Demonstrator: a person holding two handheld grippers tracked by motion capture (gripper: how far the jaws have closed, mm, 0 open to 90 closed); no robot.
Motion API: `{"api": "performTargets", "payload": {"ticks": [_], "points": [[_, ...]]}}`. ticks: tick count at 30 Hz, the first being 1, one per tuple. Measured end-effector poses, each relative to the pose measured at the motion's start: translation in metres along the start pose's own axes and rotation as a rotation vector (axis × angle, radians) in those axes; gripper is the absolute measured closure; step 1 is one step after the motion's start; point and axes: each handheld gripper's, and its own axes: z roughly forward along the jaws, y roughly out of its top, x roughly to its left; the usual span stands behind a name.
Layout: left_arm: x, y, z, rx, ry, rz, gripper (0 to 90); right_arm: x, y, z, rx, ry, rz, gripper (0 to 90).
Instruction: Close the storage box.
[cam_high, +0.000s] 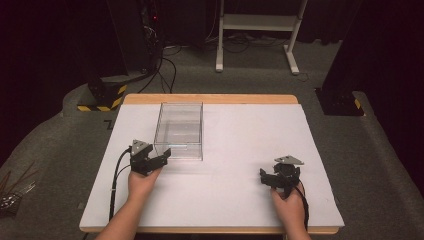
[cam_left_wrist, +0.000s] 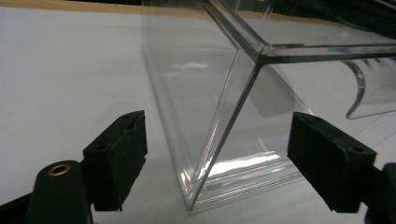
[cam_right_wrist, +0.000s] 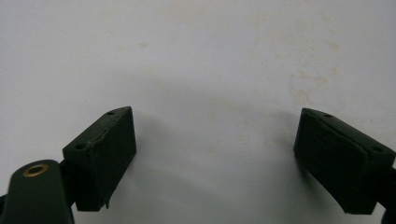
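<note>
White sheeting covers the wooden table (cam_high: 210, 98), with grey carpet and dark stands behind it, and all the action sits on the left half. Centre of attention is the clear plastic box (cam_high: 179, 131), open-topped and empty, standing upright on the white cover (cam_high: 240, 190), left of the middle and towards the far edge. Right at its near left corner, the left gripper (cam_high: 162, 156) is in position, held in the person's left hand (cam_high: 141, 181), jaws pointing towards the box. Look along the left gripper view: that near corner of the box (cam_left_wrist: 219, 135) stands between the two black pads (cam_left_wrist: 119, 154), and there's a clear gap on both sides, so no contact, nothing clamped. Jaws parted around the corner, not gripping.

Over to the other side: the right gripper (cam_high: 266, 176) hovers low over the bare cover, well apart from the box, gripped by the right hand (cam_high: 289, 204). From the right gripper view, its pads (cam_right_wrist: 105, 154) stand wide with plain white surface between them, holding nothing. Black cable (cam_high: 116, 185) trails back from the left gripper along the forearm.
</note>
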Motion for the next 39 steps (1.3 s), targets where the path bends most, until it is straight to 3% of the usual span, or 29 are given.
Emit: {"api": "performTargets", "payload": {"ticks": [15,26,39], "points": [[0.0,0.0,0.005,-0.007,0.024,-0.033,25.3,0.0,0.0,0.0,0.001,-0.001,0.002,12.7],[-0.001,0.0,0.004,-0.014,0.044,-0.026,27.7,0.0,0.0,0.0,0.0,-0.001,0.001,12.8],[-0.007,0.0,-0.015,0.014,-0.003,0.032,21.0,0.001,0.0,0.0,0.001,-0.003,0.001,12.9]]}}
